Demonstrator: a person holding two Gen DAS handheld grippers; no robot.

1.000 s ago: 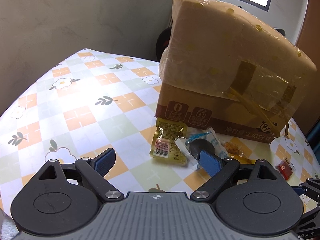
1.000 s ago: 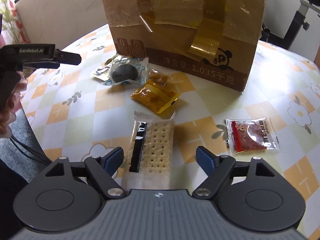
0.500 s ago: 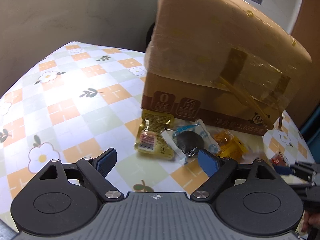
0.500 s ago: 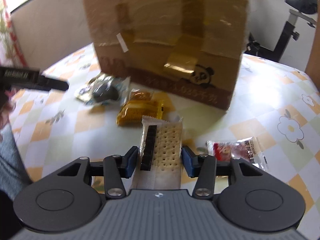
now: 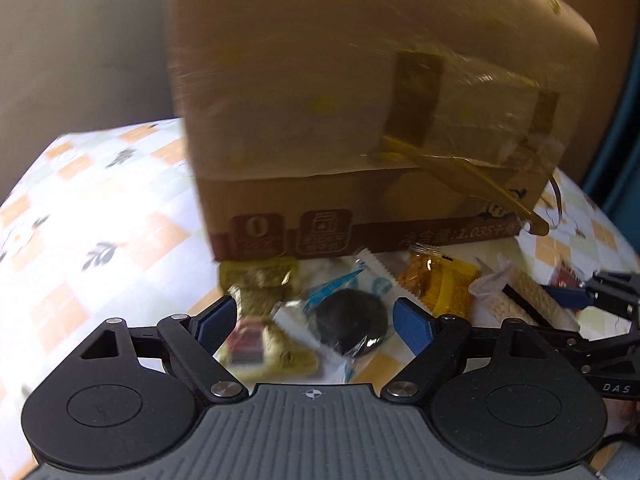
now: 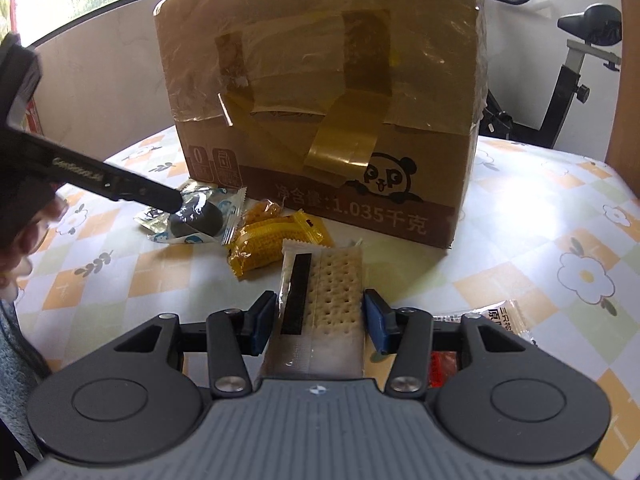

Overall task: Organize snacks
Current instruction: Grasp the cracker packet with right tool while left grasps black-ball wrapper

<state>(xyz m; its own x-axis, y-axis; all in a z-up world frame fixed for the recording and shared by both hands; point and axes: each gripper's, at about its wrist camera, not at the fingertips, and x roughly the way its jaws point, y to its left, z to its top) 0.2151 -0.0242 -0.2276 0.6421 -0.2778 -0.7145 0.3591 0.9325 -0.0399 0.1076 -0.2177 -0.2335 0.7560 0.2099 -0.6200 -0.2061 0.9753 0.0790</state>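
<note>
My right gripper [image 6: 320, 320] is shut on a clear cracker packet [image 6: 324, 280] with a black stripe, whose far end points toward the cardboard box [image 6: 320, 80]. My left gripper [image 5: 314, 318] is open and its jaws are closing around a dark round cookie in a white-and-blue wrapper [image 5: 352, 324], without the pads touching it. A green-gold packet [image 5: 260, 284] lies partly under that wrapper on the left. A yellow snack packet [image 5: 440, 284] lies to its right. In the right wrist view one black left finger [image 6: 120, 188] reaches over the cookie wrapper [image 6: 200, 220].
The tall taped box stands just behind the snacks on the flowered tablecloth [image 6: 540, 220]. A red snack packet [image 6: 508, 320] lies to the right of my right gripper. An exercise bike [image 6: 580, 60] stands beyond the table's far right edge. A hand [image 6: 24, 240] holds the left gripper.
My right gripper has shut on the cracker packet. My left gripper has moved in toward the box, so the cookie wrapper now sits between its jaws, which have narrowed slightly.
</note>
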